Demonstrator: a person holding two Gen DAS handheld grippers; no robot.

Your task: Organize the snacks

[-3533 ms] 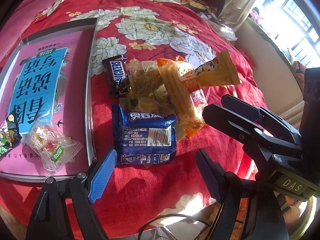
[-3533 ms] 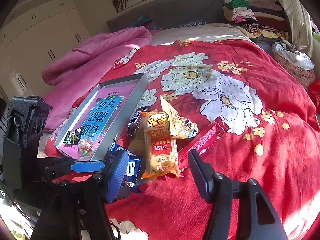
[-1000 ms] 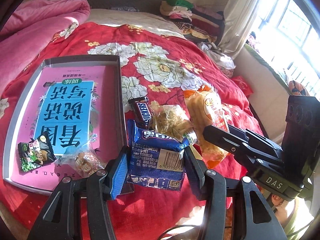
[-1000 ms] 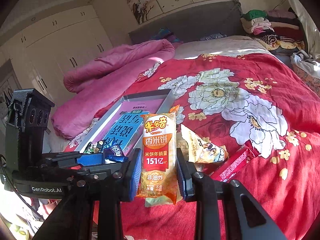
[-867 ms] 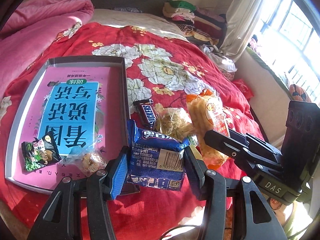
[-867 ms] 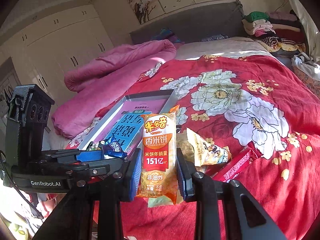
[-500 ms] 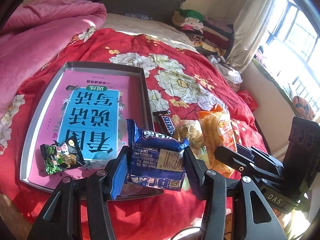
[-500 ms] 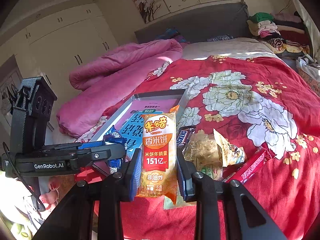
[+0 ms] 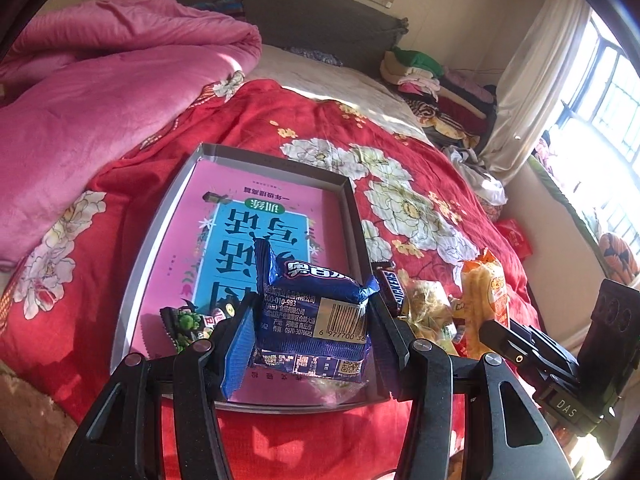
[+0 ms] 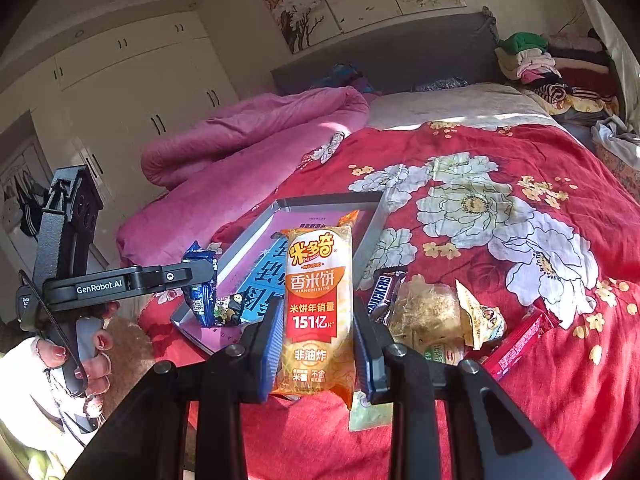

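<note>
L claw (image 9: 310, 336): my pads clamp a blue cookie pack (image 9: 312, 316), barcode side facing me, pack off the bed & hanging over the near end of the tray.
R claw (image 10: 316, 344): closed on an orange rice-cracker pack (image 10: 320, 308), held upright btwn my fingers, clear of the bedspread.
Tray (image 9: 160, 232): grey, straight ahead of & below my L claw; ahead-left of my R claw. Pink/blue book (image 9: 256, 232) lies flat inside.
Green snack bag (image 9: 186, 326): in tray, just left of my L claw's left finger.
Snickers bar (image 10: 382, 288): on the red floral bedspread (image 10: 520, 208), just right of my R claw, outside tray's right wall.
Clear pastry bag (image 10: 428, 312): right of R claw, beside the Snickers.
Red bar (image 10: 520, 340): further right of R claw, on bedspread.
Pink quilt (image 9: 100, 92): far ahead-left of both claws.
L hand (image 10: 90, 354): wrapped round L claw's handle, seen left of my R claw.
</note>
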